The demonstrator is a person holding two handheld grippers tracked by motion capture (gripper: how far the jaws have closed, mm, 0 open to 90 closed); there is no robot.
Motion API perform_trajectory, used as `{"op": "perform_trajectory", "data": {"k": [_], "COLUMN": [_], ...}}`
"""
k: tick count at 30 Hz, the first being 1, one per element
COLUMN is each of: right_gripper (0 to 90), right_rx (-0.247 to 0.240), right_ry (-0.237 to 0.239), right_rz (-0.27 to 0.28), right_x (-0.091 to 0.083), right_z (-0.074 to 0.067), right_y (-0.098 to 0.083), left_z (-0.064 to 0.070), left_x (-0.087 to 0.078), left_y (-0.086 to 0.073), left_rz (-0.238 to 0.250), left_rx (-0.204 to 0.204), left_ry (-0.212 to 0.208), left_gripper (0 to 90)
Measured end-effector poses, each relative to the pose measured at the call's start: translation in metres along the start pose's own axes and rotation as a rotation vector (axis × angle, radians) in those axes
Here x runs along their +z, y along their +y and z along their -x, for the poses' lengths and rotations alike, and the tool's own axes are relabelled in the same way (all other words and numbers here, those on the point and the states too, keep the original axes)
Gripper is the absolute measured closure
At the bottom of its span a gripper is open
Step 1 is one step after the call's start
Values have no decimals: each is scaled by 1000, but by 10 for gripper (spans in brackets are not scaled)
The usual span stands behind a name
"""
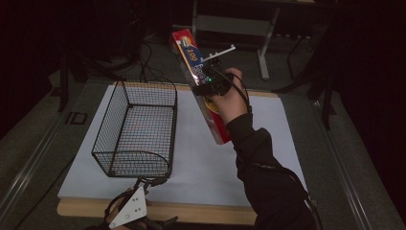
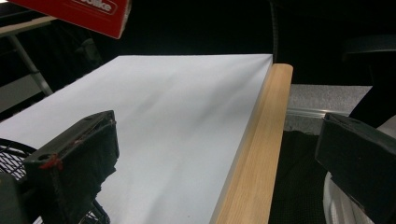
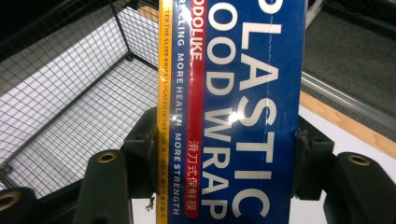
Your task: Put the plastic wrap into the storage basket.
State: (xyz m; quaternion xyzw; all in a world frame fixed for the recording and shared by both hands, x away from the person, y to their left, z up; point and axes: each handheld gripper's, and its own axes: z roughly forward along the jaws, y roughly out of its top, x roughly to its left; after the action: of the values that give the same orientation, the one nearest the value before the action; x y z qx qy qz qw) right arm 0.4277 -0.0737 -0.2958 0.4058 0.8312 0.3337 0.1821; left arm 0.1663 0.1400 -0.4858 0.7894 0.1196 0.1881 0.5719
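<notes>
A long red and blue box of plastic food wrap (image 1: 198, 84) is held up in the air, tilted, to the right of a black wire basket (image 1: 136, 129). My right gripper (image 1: 209, 82) is shut on the box around its middle; in the right gripper view the box (image 3: 233, 112) fills the space between both jaws, with the basket (image 3: 70, 102) below and to the left. My left gripper (image 1: 146, 184) rests at the table's near edge just in front of the basket, jaws apart and empty. In the left gripper view my left gripper (image 2: 215, 154) faces the white table top (image 2: 177, 116).
The basket stands empty on the left half of the white mat (image 1: 268, 139) on a wooden table (image 1: 191, 211). A desk frame (image 1: 263, 43) and cables lie on the floor beyond the table. The mat's right half is bare.
</notes>
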Motion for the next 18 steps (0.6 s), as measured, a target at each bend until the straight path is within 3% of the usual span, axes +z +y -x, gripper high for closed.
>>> {"op": "perform_trajectory", "data": {"k": [18], "right_gripper": [396], "right_rx": [-52], "right_ry": [56], "right_rz": [47], "right_x": [20], "right_z": [-54], "right_y": [25], "left_z": [1], "left_x": [-2], "left_y": [0], "left_rz": [-2], "left_rx": [13], "left_ry": [2], "left_gripper": [0]}}
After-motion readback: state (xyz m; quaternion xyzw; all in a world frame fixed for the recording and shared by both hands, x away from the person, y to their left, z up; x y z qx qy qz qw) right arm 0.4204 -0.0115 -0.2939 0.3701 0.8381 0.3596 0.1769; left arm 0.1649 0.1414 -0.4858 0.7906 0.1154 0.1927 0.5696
